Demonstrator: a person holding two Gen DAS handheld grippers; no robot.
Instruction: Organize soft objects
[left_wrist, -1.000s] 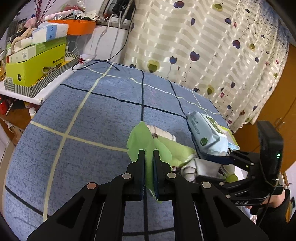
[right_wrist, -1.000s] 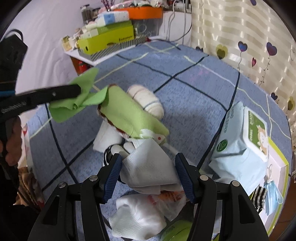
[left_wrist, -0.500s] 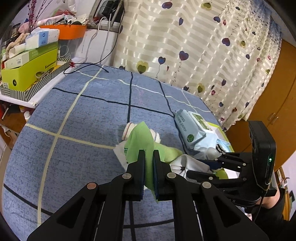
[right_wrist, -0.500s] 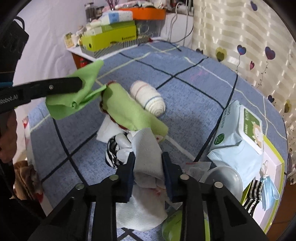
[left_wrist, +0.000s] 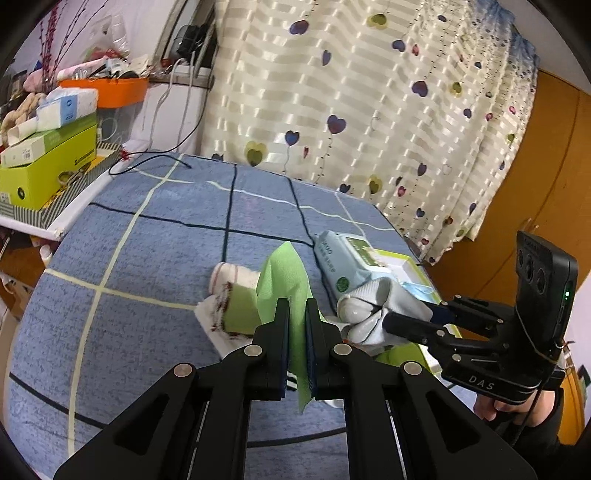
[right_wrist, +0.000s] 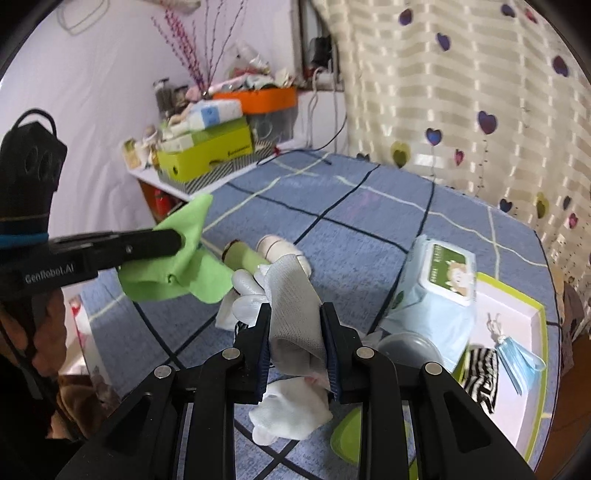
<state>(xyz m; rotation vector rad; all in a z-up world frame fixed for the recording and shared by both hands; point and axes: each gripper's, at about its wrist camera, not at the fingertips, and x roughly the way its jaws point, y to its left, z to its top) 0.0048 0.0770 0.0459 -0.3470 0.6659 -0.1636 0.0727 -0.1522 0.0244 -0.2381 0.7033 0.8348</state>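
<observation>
Above the bed (left_wrist: 155, 258), our left gripper (left_wrist: 296, 314) pinches the limp green cloth (left_wrist: 286, 273); our right gripper (right_wrist: 295, 325) clamps a soft grey sock (right_wrist: 293, 291) mid-length; both light.

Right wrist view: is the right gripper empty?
No. The right gripper is shut on a grey-white sock, which bunches between its two fingers, lifted above the blue checked bedspread.
</observation>
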